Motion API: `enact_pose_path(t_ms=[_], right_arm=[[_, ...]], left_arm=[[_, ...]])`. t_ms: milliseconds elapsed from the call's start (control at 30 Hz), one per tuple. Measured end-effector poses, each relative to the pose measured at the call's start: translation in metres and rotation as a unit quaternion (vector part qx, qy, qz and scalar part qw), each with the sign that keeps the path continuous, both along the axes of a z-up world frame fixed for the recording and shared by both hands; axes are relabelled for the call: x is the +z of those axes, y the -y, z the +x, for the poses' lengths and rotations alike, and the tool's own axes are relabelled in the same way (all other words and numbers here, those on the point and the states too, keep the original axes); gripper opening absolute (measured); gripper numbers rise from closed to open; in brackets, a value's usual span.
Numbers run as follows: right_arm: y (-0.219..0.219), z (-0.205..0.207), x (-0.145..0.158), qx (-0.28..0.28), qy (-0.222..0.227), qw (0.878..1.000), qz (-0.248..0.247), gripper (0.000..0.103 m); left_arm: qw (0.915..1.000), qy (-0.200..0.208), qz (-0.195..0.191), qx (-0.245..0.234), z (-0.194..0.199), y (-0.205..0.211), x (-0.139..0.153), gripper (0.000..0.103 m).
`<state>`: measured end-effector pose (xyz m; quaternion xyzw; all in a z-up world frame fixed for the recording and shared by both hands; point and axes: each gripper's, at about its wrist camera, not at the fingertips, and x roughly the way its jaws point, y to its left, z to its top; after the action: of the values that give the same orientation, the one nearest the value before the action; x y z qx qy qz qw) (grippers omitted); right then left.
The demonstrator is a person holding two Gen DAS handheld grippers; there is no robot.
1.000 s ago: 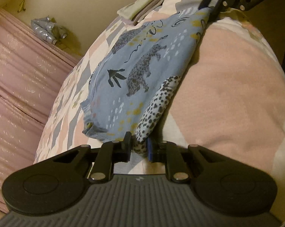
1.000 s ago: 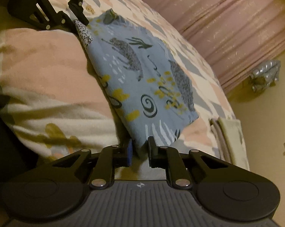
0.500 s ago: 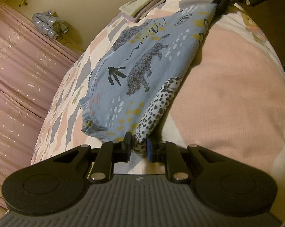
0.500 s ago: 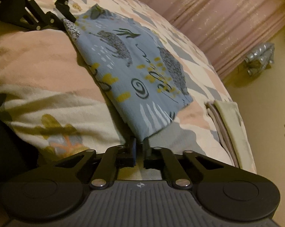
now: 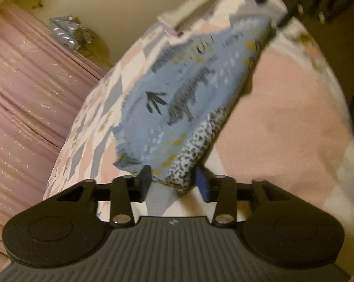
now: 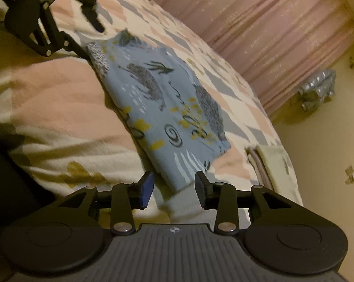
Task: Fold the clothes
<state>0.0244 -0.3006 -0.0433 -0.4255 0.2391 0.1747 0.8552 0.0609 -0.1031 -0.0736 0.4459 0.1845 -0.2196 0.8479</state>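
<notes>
Pink/grey patchwork bedspread (image 6: pixel 66 108) under blue garment (image 6: pixel 167 115); pink curtain (image 6: pixel 266 35) behind.

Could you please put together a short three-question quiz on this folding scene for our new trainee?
1. True or false: the left gripper is clamped on the blue patterned garment.
2. The right gripper is: A) open, B) shut on the garment, C) out of view.
3. What does the garment lie on?

Key
1. False: its jaws stand apart around the garment's corner.
2. A.
3. The pink, grey and white patterned bedspread.
</notes>
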Motion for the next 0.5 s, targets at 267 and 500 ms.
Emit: enact_pose_path(t_ms=[267,500], right_arm=[[-0.038,0.011,-0.011,0.067,0.001,0.996,-0.06,0.042],[-0.05,0.026,-0.03,0.084,0.014,0.989,-0.118,0.042]], left_arm=[[0.9964,0.026,0.063,-0.051,0.003,0.024,-0.019,0.038],[0.9956,0.022,0.071,-0.056,0.023,0.027,-0.022,0.038]])
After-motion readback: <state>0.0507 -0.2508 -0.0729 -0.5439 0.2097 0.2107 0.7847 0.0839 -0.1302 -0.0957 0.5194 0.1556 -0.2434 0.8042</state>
